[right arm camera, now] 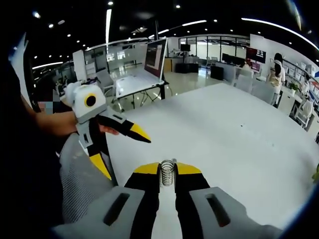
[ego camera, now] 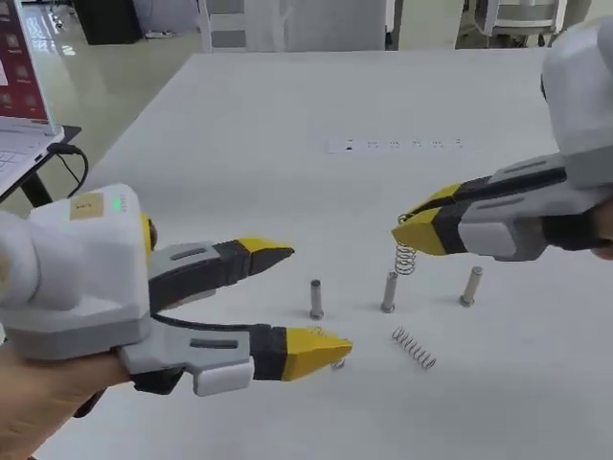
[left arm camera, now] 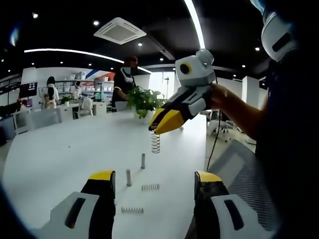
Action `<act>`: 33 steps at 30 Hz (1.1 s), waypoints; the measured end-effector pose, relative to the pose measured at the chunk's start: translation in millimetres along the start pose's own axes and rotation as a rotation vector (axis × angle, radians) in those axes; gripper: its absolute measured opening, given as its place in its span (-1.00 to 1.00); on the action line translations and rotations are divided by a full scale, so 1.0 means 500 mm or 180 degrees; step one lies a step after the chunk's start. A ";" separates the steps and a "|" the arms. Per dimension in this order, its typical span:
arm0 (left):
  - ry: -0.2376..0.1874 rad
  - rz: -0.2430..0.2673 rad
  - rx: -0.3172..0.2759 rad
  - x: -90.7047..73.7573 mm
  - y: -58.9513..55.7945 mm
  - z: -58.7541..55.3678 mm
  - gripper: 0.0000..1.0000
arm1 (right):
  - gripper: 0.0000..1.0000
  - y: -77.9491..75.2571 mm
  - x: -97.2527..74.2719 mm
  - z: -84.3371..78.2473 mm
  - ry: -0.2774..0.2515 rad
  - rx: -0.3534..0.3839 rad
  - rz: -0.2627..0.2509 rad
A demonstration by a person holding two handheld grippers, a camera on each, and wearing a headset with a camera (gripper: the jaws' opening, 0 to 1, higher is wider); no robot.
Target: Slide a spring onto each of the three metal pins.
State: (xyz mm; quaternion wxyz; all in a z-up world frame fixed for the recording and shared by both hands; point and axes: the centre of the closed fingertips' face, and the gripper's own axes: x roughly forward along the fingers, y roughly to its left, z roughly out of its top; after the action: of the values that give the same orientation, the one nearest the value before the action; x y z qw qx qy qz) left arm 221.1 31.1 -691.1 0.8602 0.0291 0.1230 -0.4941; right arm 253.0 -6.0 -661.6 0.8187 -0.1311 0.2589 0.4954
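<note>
right gripper (ego camera: pixel 410 228) level, reaching in from the right, clenched on spring (ego camera: pixel 406 257) hanging near middle pin (ego camera: pixel 389 291) | left gripper (ego camera: pixel 316 299) low, jaws wide apart, holding nothing

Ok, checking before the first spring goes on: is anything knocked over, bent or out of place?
Nothing stands out. The three pins stand upright and bare; one spring hangs from the shut right gripper, two more springs lie loose on the table, none visibly bent.
</note>
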 end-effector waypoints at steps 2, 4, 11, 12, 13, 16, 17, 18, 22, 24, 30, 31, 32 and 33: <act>0.0011 -0.0027 0.0023 0.008 -0.002 0.002 0.12 | -0.84 0.007 0.004 0.004 -0.0002 -0.0040 0.0002; 0.0003 -0.0043 0.0044 0.015 -0.004 0.007 0.07 | -0.84 0.016 0.005 0.009 -0.0014 -0.0037 0.0034; -0.0085 -0.0107 0.0132 0.031 -0.010 0.029 -0.10 | -0.84 0.041 0.009 0.033 -0.0109 -0.0046 0.0141; -0.0089 -0.0107 0.0137 0.031 -0.009 0.030 -0.12 | -0.84 0.045 0.009 0.037 -0.0126 -0.0035 0.0164; -0.0109 -0.0111 0.0141 0.032 -0.009 0.032 -0.14 | -0.84 0.050 0.010 0.041 -0.0143 -0.0026 0.0193; -0.0147 -0.0128 0.0158 0.034 -0.011 0.035 -0.23 | -0.84 0.061 0.016 0.046 -0.0173 -0.0021 0.0243; -0.0154 -0.0128 0.0163 0.035 -0.010 0.035 -0.26 | -0.84 0.064 0.018 0.047 -0.0171 -0.0033 0.0248; -0.0171 -0.0126 0.0174 0.035 -0.010 0.036 -0.28 | -0.84 0.066 0.020 0.046 -0.0159 -0.0047 0.0256; -0.0206 -0.0140 0.0206 0.037 -0.010 0.038 -0.43 | -0.84 0.072 0.025 0.047 -0.0143 -0.0047 0.0297; -0.0243 -0.0147 0.0242 0.038 -0.011 0.039 -0.51 | -0.84 0.081 0.030 0.044 -0.0122 -0.0064 0.0327; -0.0239 -0.0154 0.0305 0.040 -0.011 0.033 -0.72 | -0.84 0.089 0.036 0.041 -0.0097 -0.0078 0.0368; -0.0242 -0.0158 0.0314 0.040 -0.011 0.032 -0.78 | -0.84 0.090 0.036 0.040 -0.0090 -0.0085 0.0368; -0.0243 -0.0164 0.0310 0.040 -0.010 0.031 -0.83 | -0.84 0.090 0.036 0.040 -0.0089 -0.0090 0.0367; -0.0234 -0.0176 0.0297 0.039 -0.011 0.030 -0.88 | -0.84 0.090 0.037 0.039 -0.0079 -0.0088 0.0372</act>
State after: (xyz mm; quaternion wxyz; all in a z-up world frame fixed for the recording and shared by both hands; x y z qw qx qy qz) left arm 228.6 9.1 -680.8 0.8479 0.0476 0.0689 -0.5236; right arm 226.0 38.1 -653.6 0.7896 -0.1209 0.2491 0.5476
